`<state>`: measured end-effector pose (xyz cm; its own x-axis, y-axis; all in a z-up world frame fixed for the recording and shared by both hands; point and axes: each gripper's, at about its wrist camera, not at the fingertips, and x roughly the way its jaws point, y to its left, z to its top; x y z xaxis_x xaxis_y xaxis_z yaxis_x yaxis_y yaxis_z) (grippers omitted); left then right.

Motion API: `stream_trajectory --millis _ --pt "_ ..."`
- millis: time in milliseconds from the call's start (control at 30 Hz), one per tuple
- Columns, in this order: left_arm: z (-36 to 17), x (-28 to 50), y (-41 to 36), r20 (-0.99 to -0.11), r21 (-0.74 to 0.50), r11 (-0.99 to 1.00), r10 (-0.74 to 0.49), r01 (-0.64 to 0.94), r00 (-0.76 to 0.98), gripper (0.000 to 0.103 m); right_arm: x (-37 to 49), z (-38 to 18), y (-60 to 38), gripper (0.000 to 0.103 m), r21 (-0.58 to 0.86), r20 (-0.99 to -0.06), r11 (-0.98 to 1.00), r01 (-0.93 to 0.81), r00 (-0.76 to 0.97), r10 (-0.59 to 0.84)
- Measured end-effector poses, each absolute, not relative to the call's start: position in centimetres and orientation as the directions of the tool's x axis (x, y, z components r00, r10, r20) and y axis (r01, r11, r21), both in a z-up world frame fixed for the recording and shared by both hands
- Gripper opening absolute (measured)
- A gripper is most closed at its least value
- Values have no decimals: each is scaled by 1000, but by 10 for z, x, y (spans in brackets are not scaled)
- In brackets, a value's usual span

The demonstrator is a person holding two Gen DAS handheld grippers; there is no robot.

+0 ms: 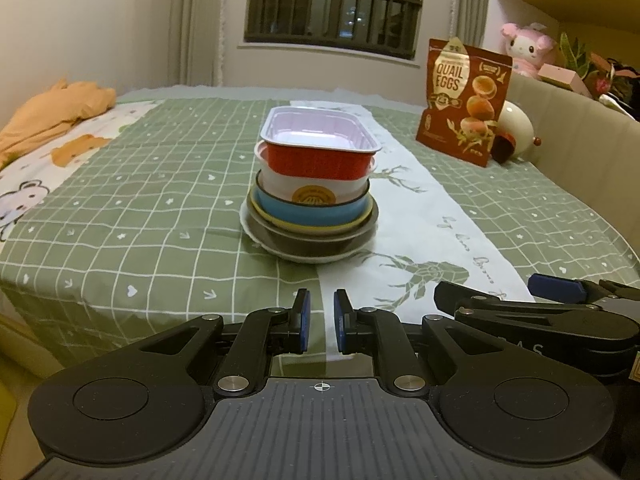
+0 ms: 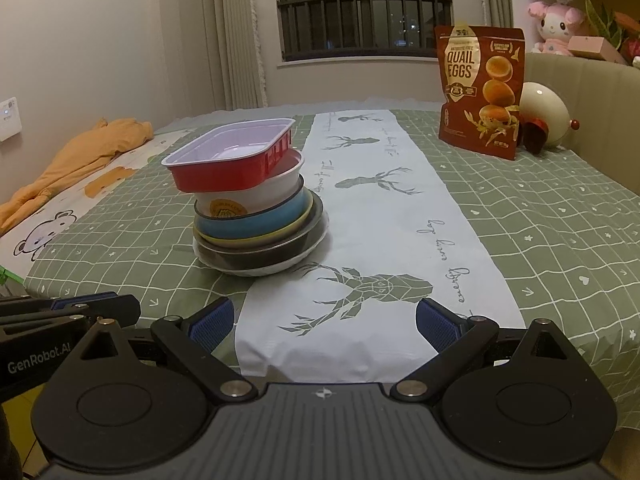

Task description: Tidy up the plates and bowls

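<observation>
A stack of dishes stands on the table: a red foil tray (image 1: 320, 142) (image 2: 236, 160) on top, then a white paper bowl (image 1: 316, 188) (image 2: 248, 200), a blue bowl (image 1: 316, 212) (image 2: 256, 222), a yellow plate (image 1: 304, 227) (image 2: 256, 239), a dark bowl (image 1: 316, 244) (image 2: 272, 254) and a white plate (image 1: 256, 236) (image 2: 280, 268) at the bottom. My left gripper (image 1: 321, 320) is empty, its jaws nearly closed, near the front table edge before the stack. My right gripper (image 2: 324, 326) is open and empty, right of the stack.
A green checked tablecloth (image 1: 160, 200) with a white deer runner (image 2: 380, 220) covers the table. A quail eggs bag (image 1: 464, 100) (image 2: 480, 88) and an egg-shaped ornament (image 2: 548, 112) stand at the back right. An orange cloth (image 1: 52, 116) (image 2: 92, 152) lies at the left.
</observation>
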<state>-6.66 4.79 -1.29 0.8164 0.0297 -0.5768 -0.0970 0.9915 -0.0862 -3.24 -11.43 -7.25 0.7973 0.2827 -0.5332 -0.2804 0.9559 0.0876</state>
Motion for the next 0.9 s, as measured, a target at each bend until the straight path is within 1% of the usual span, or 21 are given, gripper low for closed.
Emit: stream_trajectory --millis 900 --pt "-12 -66 48 -568 -79 994 22 -81 823 14 -32 -75 -113 98 105 -531 953 -286 794 297"
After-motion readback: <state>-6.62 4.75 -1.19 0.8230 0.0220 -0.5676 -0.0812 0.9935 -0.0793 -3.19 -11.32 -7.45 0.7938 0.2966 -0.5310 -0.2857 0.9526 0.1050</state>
